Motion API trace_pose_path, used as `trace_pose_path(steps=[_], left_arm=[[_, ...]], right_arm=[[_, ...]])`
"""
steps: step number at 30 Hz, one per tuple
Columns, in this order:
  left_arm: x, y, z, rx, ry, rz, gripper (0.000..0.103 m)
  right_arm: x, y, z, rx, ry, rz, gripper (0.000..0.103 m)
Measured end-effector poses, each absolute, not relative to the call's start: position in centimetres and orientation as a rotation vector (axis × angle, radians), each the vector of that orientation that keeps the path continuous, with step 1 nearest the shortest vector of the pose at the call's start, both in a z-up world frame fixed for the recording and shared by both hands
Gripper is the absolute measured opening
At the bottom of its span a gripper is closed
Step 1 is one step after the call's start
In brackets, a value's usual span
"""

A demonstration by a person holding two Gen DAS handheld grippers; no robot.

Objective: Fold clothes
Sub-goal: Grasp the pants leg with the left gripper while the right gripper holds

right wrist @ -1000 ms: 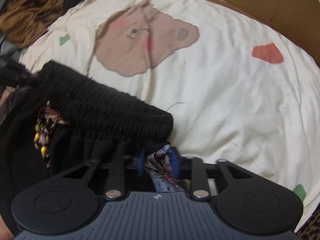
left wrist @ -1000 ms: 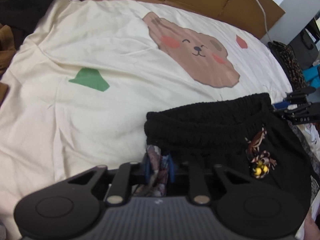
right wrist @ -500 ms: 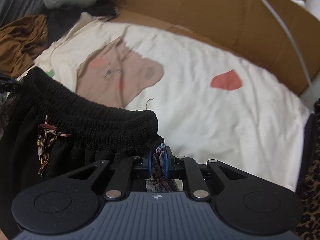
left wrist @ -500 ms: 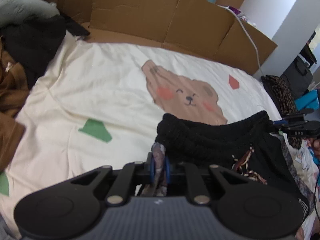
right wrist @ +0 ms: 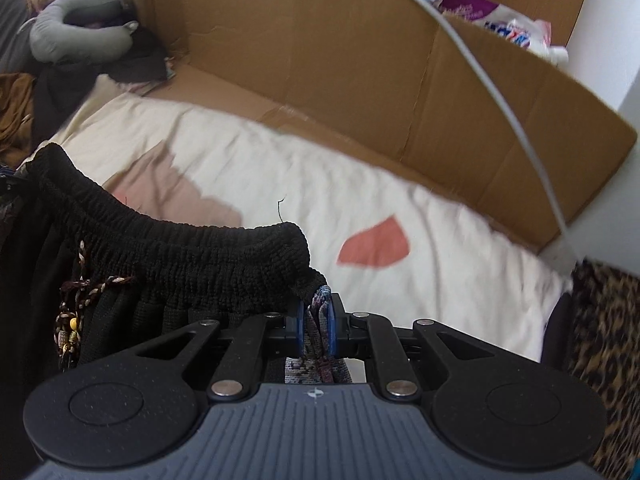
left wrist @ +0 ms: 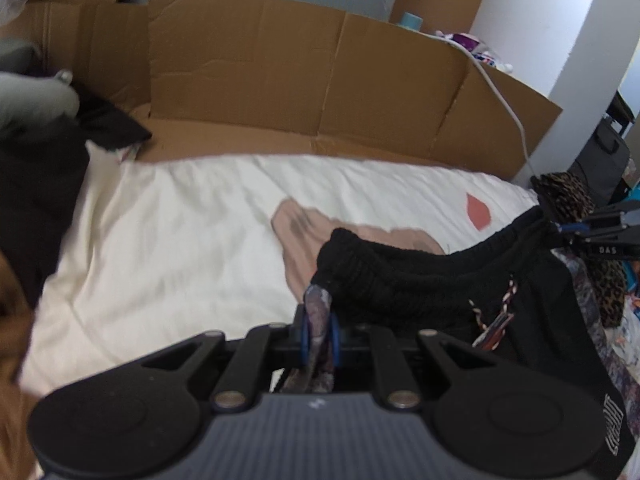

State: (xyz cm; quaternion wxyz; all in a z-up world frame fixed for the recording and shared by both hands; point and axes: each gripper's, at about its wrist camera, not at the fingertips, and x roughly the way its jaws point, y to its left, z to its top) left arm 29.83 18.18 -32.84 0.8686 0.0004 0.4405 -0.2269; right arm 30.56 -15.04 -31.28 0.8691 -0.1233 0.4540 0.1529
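A bed fills both views, covered by a cream sheet (left wrist: 192, 240) printed with a tan bear and a red patch, and walled at its far edge by flattened cardboard (left wrist: 280, 80). Dark and brown clothes are heaped at the left edge, a leopard-print cloth at the right. Above the near middle of the sheet I hold a black garment (left wrist: 420, 280) with a gathered elastic waistband and a braided drawstring. My left gripper (left wrist: 319, 332) is clenched on one end of the waistband, pinching patterned fabric; my right gripper (right wrist: 313, 326) is clenched on the other end the same way. To fold well, I judge I should keep the band taut and level, then lower it flat onto the sheet without letting either corner slip.
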Motion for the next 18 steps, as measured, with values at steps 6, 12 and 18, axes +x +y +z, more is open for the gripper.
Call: trace_pose_path(steps=[6, 12, 18], left_arm=[[33.6, 17.1, -32.3, 0.028, 0.898, -0.455, 0.011], [36.8, 16.6, -32.4, 0.051, 0.888, -0.430, 0.011], [40.0, 16.4, -33.1, 0.077, 0.893, -0.395, 0.011]], right_arm=[[34.3, -14.7, -30.3, -0.291, 0.922, 0.295, 0.009], [37.7, -14.1, -30.0, -0.322, 0.903, 0.284, 0.009], [41.2, -12.7, -30.7, -0.353, 0.905, 0.275, 0.009]])
